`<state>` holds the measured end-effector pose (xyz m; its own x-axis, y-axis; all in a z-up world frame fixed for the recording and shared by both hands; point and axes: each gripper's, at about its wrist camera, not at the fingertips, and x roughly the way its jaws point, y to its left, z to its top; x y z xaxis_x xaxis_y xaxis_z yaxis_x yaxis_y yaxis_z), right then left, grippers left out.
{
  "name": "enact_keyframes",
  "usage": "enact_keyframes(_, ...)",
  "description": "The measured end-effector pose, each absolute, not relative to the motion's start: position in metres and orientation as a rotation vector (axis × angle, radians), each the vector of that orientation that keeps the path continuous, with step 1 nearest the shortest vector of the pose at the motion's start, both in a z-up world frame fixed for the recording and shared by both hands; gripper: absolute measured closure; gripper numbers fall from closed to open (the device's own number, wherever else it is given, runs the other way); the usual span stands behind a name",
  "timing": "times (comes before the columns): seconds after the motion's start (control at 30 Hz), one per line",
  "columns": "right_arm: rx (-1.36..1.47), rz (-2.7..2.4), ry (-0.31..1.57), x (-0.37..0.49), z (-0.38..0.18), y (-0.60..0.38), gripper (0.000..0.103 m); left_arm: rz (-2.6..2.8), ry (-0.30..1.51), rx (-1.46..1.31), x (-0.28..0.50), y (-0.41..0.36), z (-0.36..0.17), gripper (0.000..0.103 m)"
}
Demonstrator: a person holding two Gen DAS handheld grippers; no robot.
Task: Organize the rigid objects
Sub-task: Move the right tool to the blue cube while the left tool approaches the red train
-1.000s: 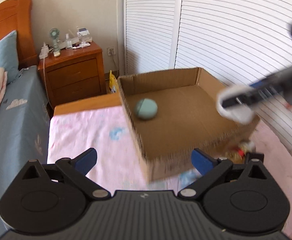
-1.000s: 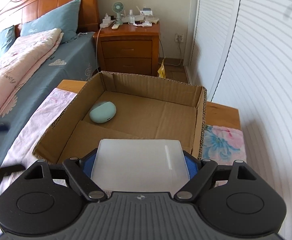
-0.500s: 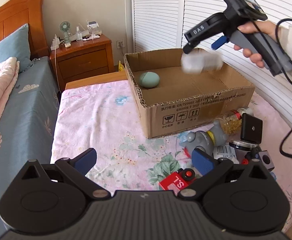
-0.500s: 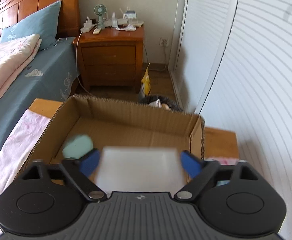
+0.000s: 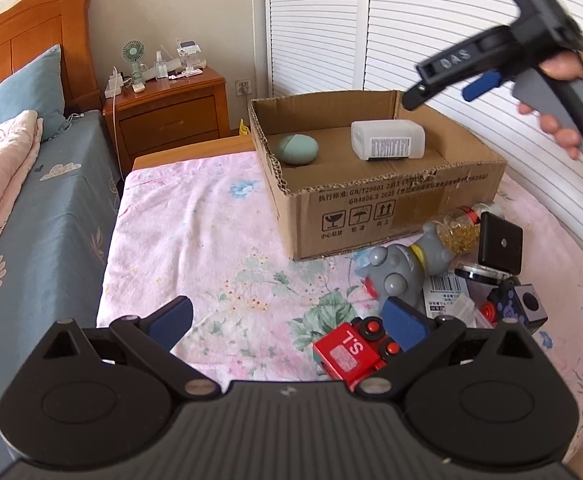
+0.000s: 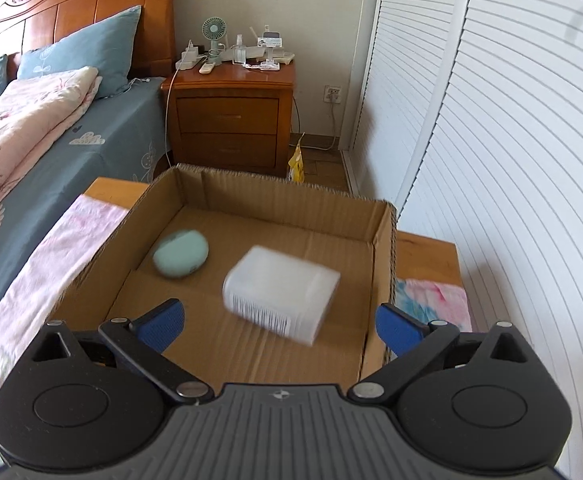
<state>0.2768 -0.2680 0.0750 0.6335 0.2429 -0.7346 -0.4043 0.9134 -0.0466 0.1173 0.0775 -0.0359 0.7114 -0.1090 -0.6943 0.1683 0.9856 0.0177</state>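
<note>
Lying, seemingly, in cardboard box (image 6: 383,248): white case (image 6: 281,298).

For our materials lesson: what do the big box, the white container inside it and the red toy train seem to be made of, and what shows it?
Box: matte brown corrugated cardboard; fluted edges show. White container: probably translucent, frosted plastic, with a barcode label. Red toy train: glossy and hard, likely painted wood or plastic; unclear which.
</note>
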Motion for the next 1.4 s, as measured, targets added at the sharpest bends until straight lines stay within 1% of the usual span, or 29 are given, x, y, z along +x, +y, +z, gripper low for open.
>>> enact_keyframes(0.33, -0.166, 0.391, 0.833, 0.195, 0.051, -0.289, 0.000, -0.164, 0.748, 0.108, 0.103, 0.073, -0.039, 0.002)
enact_keyframes(0.63, -0.266, 0.375, 0.889, 0.128, 0.016, -0.284, 0.000, -0.151, 0.726, 0.148, 0.095, 0.072, -0.046, 0.002)
enact_keyframes(0.8, -0.271, 0.322, 0.906, 0.115, 0.002, -0.291, 0.000, -0.185, 0.720, 0.162, 0.090, 0.069, -0.048, 0.002)
enact_keyframes(1.17, -0.092, 0.224, 0.928, 0.107, -0.004, -0.343, 0.000, -0.207, 0.721, 0.175, 0.087, 0.062, -0.051, 0.002)
enact_keyframes(1.27, -0.085, 0.188, 0.935, 0.107, -0.009, -0.352, 0.000, -0.218, 0.717, 0.182, 0.087, 0.060, -0.051, 0.002)
enact_keyframes(1.4, -0.068, 0.260, 0.932, 0.099, -0.013, -0.353, 0.000, -0.237, 0.716, 0.177, 0.086, 0.060, -0.050, 0.002)
